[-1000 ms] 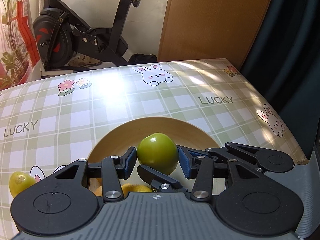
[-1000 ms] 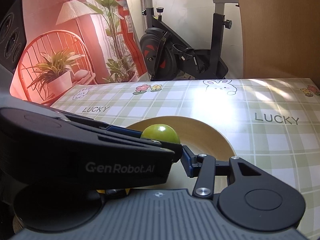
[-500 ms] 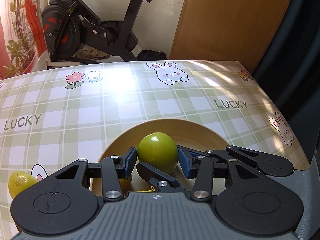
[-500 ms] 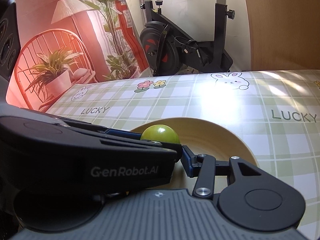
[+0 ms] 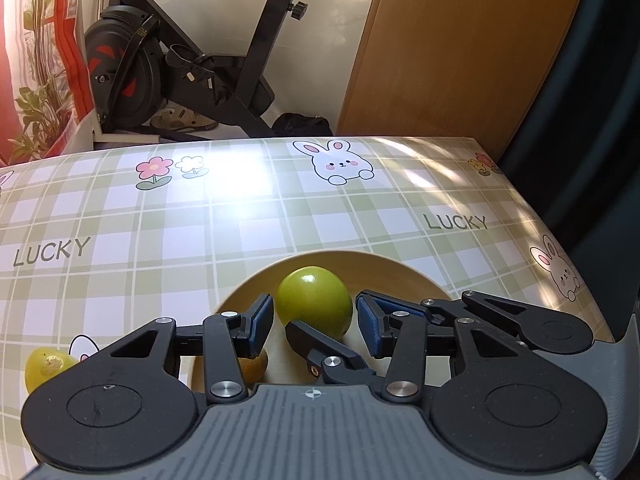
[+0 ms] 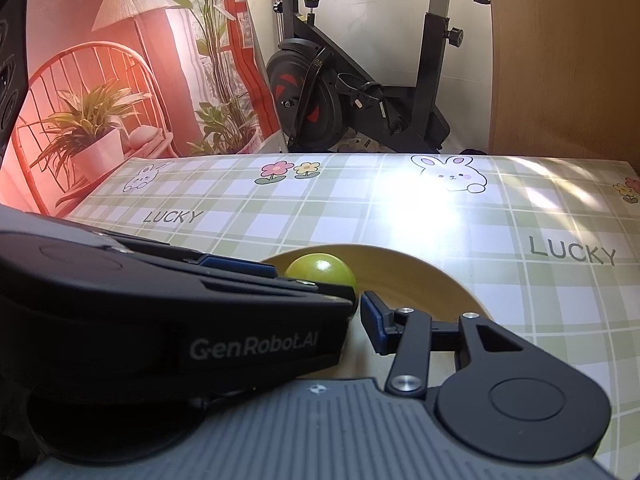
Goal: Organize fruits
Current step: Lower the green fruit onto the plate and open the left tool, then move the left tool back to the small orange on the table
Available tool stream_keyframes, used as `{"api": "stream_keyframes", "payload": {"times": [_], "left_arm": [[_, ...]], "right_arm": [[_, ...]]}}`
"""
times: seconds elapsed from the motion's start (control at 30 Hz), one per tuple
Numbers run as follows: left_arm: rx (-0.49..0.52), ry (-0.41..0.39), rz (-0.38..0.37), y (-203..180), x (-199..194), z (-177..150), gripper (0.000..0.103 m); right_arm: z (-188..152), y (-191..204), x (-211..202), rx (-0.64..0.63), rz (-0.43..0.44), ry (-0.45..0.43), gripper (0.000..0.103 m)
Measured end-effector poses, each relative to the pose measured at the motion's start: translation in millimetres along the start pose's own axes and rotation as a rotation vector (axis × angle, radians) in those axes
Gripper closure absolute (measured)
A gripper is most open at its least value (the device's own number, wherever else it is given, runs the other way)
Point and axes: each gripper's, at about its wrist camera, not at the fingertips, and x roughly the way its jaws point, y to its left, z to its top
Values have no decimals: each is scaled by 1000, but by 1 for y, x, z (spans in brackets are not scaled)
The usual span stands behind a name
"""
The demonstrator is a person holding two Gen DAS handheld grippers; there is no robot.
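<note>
A round green fruit (image 5: 314, 300) hangs just over a pale wooden bowl (image 5: 400, 270), between the blue pads of my left gripper (image 5: 316, 314), which is shut on it. In the left wrist view, a black finger (image 5: 316, 344) of the right gripper lies against the fruit's near underside. My right gripper (image 6: 318, 306) has its right pad (image 6: 372, 320) at the same green fruit (image 6: 320, 270). Its left finger is hidden behind the left gripper's housing (image 6: 168, 320). An orange fruit (image 5: 256, 366) lies in the bowl.
A yellow-green fruit (image 5: 44, 364) lies on the checked tablecloth (image 5: 160, 220) left of the bowl. The table's right edge (image 5: 560, 232) drops off near a dark curtain. An exercise bike (image 6: 340, 100) and a wooden panel (image 5: 460, 60) stand beyond the far edge.
The green fruit has kept its place between the fingers in both views. The bowl and table have slid lower in the frames, and the room behind has shifted right.
</note>
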Motion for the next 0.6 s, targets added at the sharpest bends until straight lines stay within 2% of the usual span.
{"api": "stream_keyframes", "payload": {"times": [0.37, 0.6], "left_arm": [[25, -59, -19, -8, -33, -11, 54], [21, -100, -17, 3, -65, -21, 53]], "right_arm": [[-7, 10, -26, -11, -15, -23, 52], [-13, 22, -48, -9, -26, -49, 52]]}}
